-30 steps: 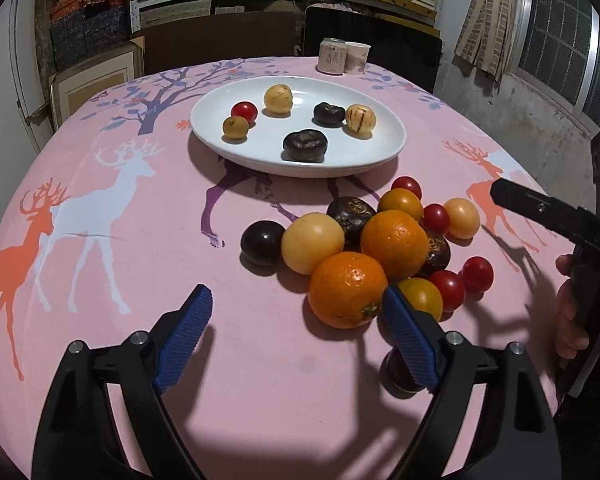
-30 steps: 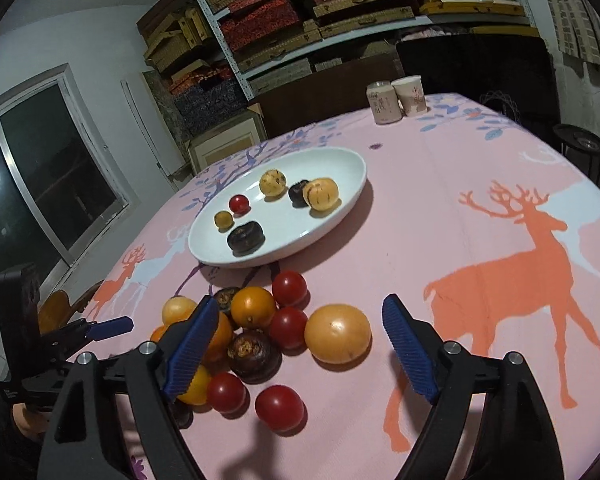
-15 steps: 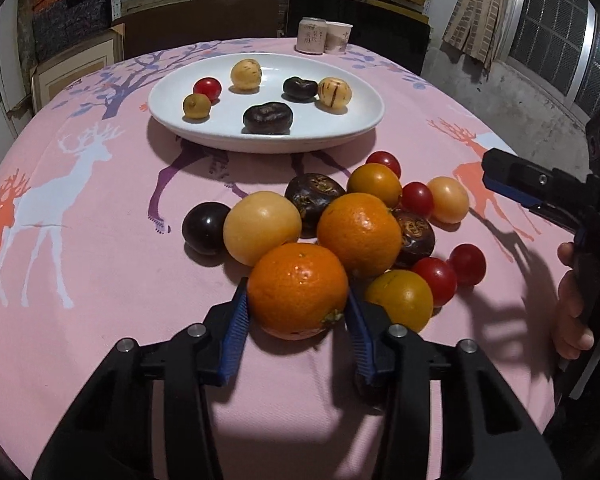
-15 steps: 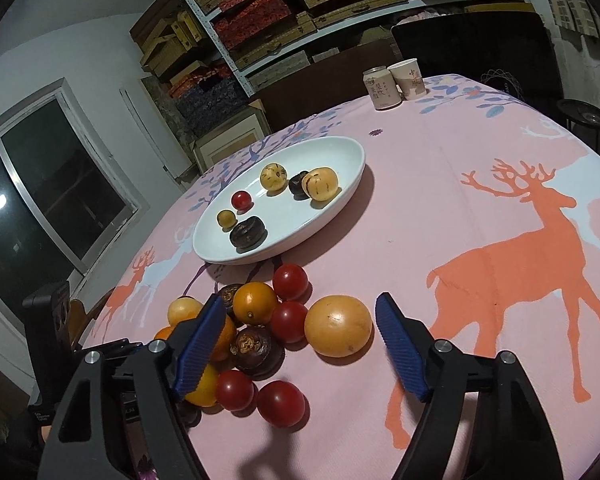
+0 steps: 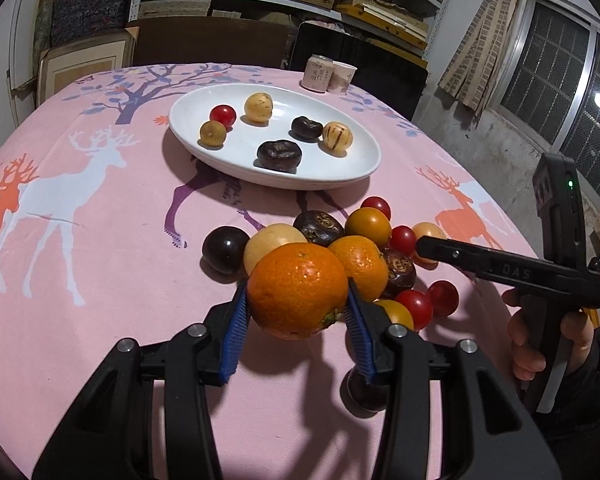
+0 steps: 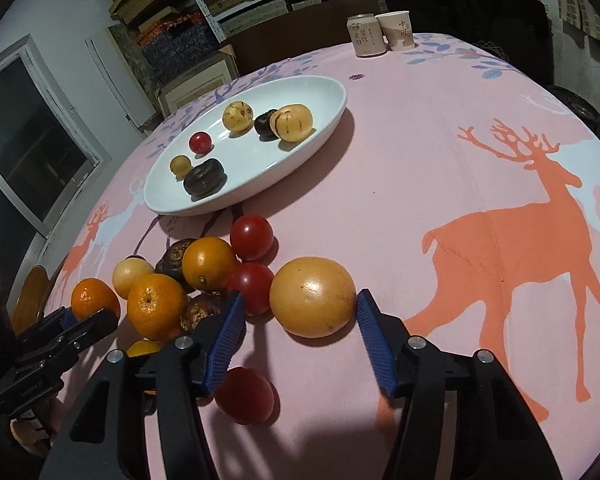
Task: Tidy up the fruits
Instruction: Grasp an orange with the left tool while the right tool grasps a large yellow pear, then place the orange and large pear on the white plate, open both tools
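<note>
My left gripper [image 5: 296, 312] is shut on an orange [image 5: 297, 290] and holds it just above the pink cloth; it also shows in the right wrist view [image 6: 94, 298]. Behind it lies a pile of fruit [image 5: 352, 248]: another orange, yellow and dark fruits, red tomatoes. A white oval plate [image 5: 340, 170] farther back holds several small fruits. My right gripper [image 6: 298, 316] is open, its blue pads on either side of a large yellow-orange fruit [image 6: 313, 302] without closing on it. The plate [image 6: 324, 120] shows in that view too.
A can [image 5: 319, 73] and a paper cup [image 5: 342, 76] stand at the table's far edge. A red tomato [image 6: 245, 395] lies under my right gripper's left finger. A dark fruit [image 5: 362, 392] lies under my left gripper. Shelves and windows surround the round table.
My left gripper closed on the front orange and lifted it slightly off the cloth. My right gripper moved forward and narrowed around the large yellow-orange fruit.
</note>
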`<state>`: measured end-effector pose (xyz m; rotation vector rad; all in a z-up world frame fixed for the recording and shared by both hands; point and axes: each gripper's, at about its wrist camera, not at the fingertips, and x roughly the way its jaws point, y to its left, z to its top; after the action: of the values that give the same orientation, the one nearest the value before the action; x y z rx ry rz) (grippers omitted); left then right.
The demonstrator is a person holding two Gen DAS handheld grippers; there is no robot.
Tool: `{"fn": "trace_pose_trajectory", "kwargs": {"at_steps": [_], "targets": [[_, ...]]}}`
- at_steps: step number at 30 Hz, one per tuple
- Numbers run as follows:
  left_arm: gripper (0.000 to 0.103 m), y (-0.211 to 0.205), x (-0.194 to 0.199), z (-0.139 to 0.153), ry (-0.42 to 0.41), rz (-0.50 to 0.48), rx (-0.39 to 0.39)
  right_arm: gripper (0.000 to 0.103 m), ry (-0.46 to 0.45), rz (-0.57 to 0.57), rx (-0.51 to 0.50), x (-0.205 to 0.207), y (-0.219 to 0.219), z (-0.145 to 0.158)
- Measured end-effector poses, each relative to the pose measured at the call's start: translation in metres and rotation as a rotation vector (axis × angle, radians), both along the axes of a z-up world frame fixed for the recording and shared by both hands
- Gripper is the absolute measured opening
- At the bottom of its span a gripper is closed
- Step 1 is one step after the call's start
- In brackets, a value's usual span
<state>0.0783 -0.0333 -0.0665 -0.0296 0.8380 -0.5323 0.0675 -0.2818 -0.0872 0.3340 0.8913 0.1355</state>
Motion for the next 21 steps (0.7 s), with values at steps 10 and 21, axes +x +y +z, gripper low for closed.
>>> {"fn": "trace_pose_trajectory", "kwargs": {"at_steps": [10,21], "targets": [[0.044,0.0,0.0,-0.002,0.007,0.003,-0.001,0.043,-0.008,-0.03,0.085,0.003,-0.014,-0.003],[0.044,0.01,0.02,0.004,0.049,0.028,-0.046,0.043,-0.138,0.019,0.085,-0.003,-0.01,0.027]]}}
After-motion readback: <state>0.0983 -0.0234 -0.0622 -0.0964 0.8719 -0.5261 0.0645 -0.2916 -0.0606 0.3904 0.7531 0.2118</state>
